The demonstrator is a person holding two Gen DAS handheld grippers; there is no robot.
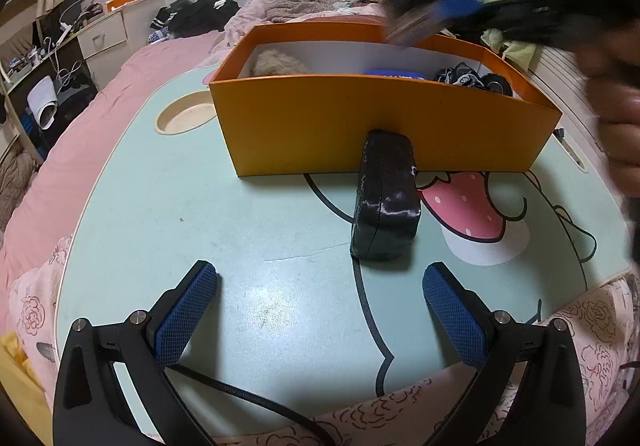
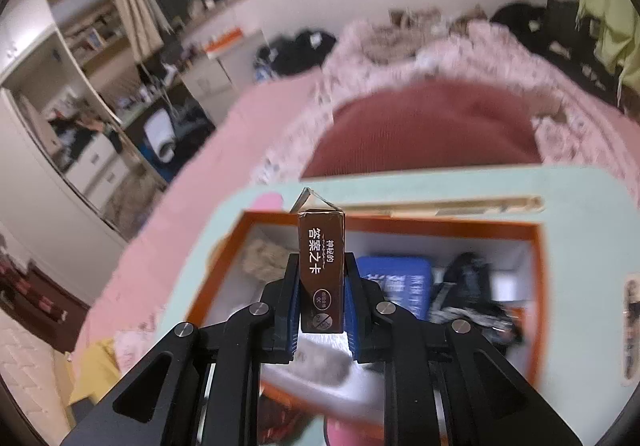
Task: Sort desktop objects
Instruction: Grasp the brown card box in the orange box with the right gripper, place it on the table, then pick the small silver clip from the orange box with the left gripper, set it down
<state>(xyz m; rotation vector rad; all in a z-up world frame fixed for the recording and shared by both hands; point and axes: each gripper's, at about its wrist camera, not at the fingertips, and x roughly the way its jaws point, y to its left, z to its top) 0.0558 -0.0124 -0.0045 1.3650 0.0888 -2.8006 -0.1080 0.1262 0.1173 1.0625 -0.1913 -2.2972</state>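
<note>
Two grippers: right gripper had fingers clamped on brown card box, poised above orange box for dropping; left gripper w/ fingers wide, empty, facing black case on desk, prob. next pick.

From my left wrist view, my right gripper is a motion-blurred smear above the orange box; its finger spacing is unreadable there. The box's near wall hides most contents. In my right wrist view, the brown card box covers the pad faces, and the box contents are blurred.
</note>
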